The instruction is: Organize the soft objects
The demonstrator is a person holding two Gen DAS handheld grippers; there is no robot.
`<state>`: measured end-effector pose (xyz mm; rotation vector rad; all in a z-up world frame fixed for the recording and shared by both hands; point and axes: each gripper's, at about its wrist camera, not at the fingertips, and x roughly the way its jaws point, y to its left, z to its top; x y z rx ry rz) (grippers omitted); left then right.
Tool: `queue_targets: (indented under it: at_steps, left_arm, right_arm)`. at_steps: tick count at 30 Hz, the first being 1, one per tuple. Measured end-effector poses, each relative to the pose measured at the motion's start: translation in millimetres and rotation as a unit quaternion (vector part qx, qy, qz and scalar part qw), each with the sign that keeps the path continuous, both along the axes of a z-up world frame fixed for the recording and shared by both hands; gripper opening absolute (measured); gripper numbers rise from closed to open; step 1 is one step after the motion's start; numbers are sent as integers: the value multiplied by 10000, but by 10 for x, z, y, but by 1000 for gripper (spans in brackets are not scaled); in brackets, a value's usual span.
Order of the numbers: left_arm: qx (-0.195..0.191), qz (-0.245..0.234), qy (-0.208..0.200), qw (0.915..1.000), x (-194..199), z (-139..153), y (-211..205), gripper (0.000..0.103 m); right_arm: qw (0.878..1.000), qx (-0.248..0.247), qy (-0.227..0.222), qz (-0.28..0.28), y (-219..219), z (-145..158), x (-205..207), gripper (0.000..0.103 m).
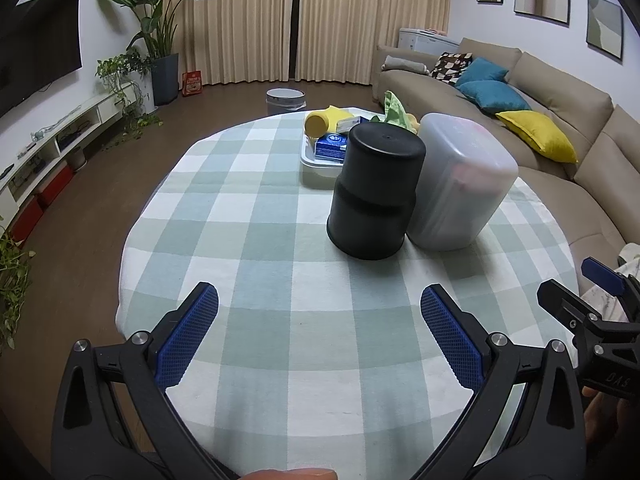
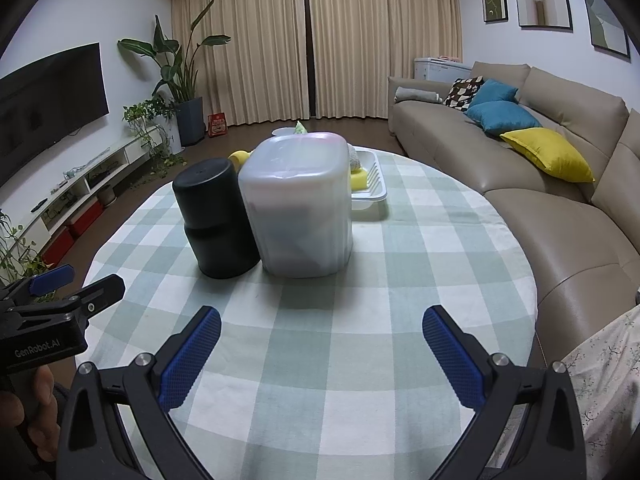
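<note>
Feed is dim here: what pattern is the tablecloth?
The tablecloth is a pale green and white check, clearest in the right wrist view.

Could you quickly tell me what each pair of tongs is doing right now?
Left tongs: open, holding nothing, above the checked tablecloth.
Right tongs: open, holding nothing.

The left gripper (image 1: 319,308) has black plastic arms shaped like curved wishbones with triangular cut-outs, silver round screws at the joints, and blue fingers (image 1: 188,332) with a fine cross-hatched grip texture. The right gripper (image 2: 321,330) is built the same — black frame, silver screws, blue textured pads (image 2: 454,354). Its neighbour's black body carries white "GenRobot.AI" lettering. Bare skin of a hand (image 2: 30,412) shows below it.
</note>
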<state>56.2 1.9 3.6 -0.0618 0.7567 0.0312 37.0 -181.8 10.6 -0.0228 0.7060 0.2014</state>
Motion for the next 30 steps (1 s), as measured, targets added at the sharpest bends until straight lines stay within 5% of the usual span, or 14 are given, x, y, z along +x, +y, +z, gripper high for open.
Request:
queue_targets:
  at_steps: [30]
  left_arm:
    - [-149,85,-35,9998,8,34,44,103]
  right_arm:
    - [9998,110,2,168,-110,20,32,103]
